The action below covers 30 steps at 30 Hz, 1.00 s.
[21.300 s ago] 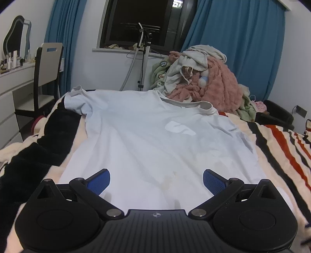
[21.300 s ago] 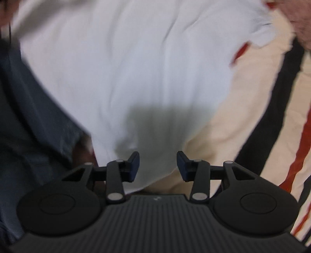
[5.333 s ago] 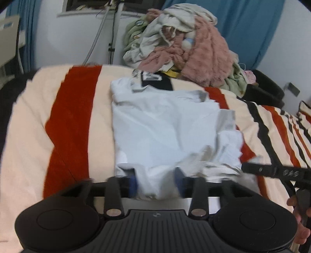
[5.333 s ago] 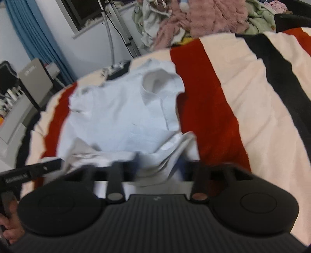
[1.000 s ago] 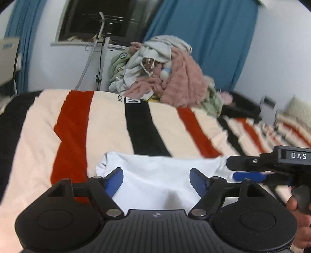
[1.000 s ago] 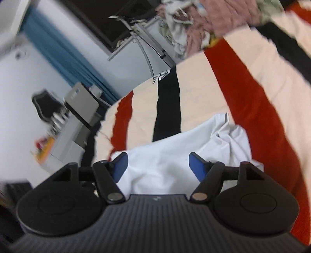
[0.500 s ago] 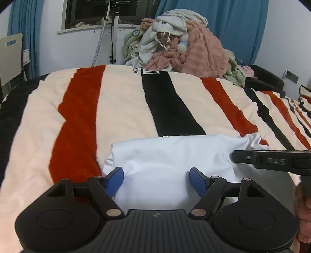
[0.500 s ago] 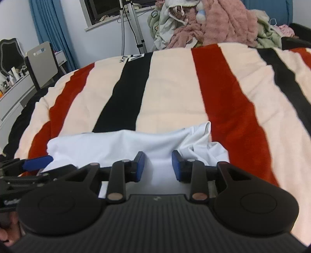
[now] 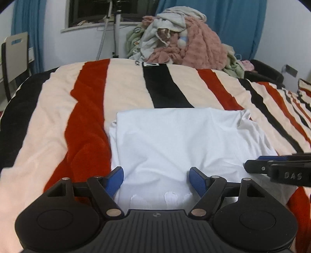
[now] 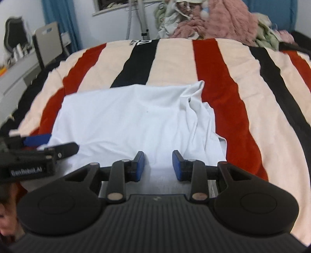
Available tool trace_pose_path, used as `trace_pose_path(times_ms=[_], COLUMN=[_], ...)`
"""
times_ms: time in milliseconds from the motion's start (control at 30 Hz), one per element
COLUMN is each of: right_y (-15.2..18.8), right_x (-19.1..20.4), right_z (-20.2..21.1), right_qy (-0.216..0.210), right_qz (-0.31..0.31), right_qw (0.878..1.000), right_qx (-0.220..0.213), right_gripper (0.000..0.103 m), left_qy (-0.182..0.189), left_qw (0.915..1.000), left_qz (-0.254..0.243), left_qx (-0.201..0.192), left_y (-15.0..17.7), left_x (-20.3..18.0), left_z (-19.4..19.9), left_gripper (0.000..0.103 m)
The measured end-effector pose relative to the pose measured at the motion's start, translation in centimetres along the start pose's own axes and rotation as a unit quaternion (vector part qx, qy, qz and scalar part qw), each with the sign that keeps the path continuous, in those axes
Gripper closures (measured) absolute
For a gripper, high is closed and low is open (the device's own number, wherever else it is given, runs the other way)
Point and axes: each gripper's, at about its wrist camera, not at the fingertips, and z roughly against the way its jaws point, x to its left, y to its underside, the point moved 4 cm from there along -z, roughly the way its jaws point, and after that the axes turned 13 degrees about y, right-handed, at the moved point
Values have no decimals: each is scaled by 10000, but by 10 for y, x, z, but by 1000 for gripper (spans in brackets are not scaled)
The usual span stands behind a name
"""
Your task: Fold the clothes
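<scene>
**Two grippers over one soft white shirt**

Both hover at the near hem. The left gripper [image 9: 156, 180] is spread wide, pinching nothing. The right gripper [image 10: 158, 165] sits narrower with bare fabric between its pads; it looks empty, though blur makes me unsure. The shirt [image 9: 184, 140] lies folded on the striped blanket [image 9: 87, 116]. It's light, floppy, wrinkle-prone, so I'd pinch all layers at the near corners.

Blue curtains [image 9: 243, 25] flank a dark window [image 9: 91, 9] in a white wall, a chair [image 9: 15, 56] standing at the left.
</scene>
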Motion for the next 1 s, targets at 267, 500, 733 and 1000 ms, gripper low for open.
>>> trace_pose_path(times_ms=[267, 500, 733, 1000], right_y=[25, 84, 90, 83], right_x=[-38, -51, -66, -72], right_z=[50, 28, -3, 8], right_qy=[-1723, -2236, -1661, -1543], right_qz=[-2523, -4123, -4750, -4643], right_qw=[9505, 8677, 8511, 8639], right_qx=[576, 1644, 1498, 1194], right_gripper=[17, 18, 50, 80], left_qy=[709, 1794, 2085, 1894], left_qw=[9827, 9195, 8476, 8540], left_qz=[1541, 3484, 4827, 4766], left_qx=[-744, -289, -712, -872], left_y=[20, 67, 77, 74], left_x=[-5, 11, 49, 51], left_z=[77, 69, 45, 54], left_gripper=[22, 21, 30, 70])
